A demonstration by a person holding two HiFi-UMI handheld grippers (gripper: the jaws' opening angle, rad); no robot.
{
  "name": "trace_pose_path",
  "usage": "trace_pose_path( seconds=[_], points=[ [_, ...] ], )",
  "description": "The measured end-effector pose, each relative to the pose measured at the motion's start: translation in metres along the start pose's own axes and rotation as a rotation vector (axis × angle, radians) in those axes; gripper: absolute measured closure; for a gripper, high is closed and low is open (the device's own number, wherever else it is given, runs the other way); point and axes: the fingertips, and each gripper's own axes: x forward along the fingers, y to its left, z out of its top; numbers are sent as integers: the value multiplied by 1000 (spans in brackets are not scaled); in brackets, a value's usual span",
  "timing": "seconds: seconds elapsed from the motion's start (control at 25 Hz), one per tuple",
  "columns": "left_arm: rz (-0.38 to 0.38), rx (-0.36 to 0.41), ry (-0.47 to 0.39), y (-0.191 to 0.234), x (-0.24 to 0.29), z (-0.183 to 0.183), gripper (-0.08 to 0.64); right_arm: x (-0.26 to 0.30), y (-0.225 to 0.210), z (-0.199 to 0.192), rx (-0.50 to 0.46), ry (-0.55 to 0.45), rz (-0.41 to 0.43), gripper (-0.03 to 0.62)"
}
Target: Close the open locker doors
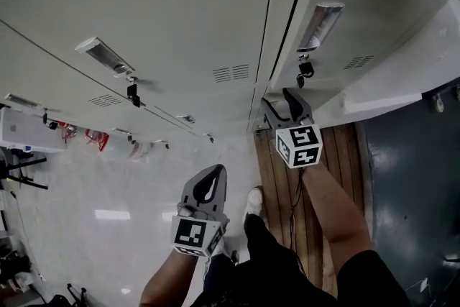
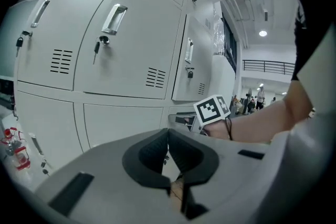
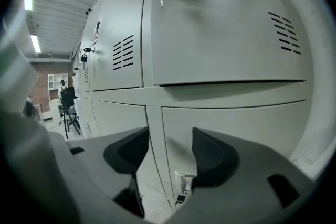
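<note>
Left gripper [image 1: 213, 172] at 6 o'clock in the head view, jaws closed, empty. Right gripper [image 1: 282, 103] near the lower lockers, jaws apart, nothing between. Ajar locker door [image 1: 359, 3] at 1 o'clock. Key [image 1: 133, 91] hanging at 10. Red-topped bottles [image 1: 93, 136] at 9 on the glossy floor [image 1: 108, 216]. Wood planks [image 1: 280, 176] underfoot.

The pale grey metal locker doors [image 1: 180, 3] run off the top edge of the head view. Red-and-white things [image 1: 93, 138] at the lockers' foot are too small for me to name. Between the jaws of my right claw [image 3: 169, 152], a little pale tag [image 3: 184, 182] low on the lockers is unreadable. The distant people [image 2: 252, 102] are mere specks.
</note>
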Motion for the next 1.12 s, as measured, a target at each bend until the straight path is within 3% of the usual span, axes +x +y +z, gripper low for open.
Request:
trace_pose_path(
  seconds=[0.16, 0.24, 0.4, 0.48, 0.8, 1.12],
  points=[
    [-13, 11, -25, 14, -38, 1, 555, -16, 32, 7, 20, -8, -20, 351],
    [-20, 14, -39, -15, -42, 1, 555, -46, 23, 8, 24, -21, -18, 387],
    [-4, 94, -84, -217, 55, 8, 555, -172, -156, -3, 50, -104, 4, 566],
    [-3, 124, -117, -265, 62, 17, 555, -217, -184, 2, 41, -135, 4, 589],
    [6, 161, -174, -277, -61, 28, 555, -347, -79, 24, -66, -145, -86, 591],
    [17, 163, -154, -291, -151, 10, 555, -458, -15, 14, -9, -160, -132, 592]
  ],
)
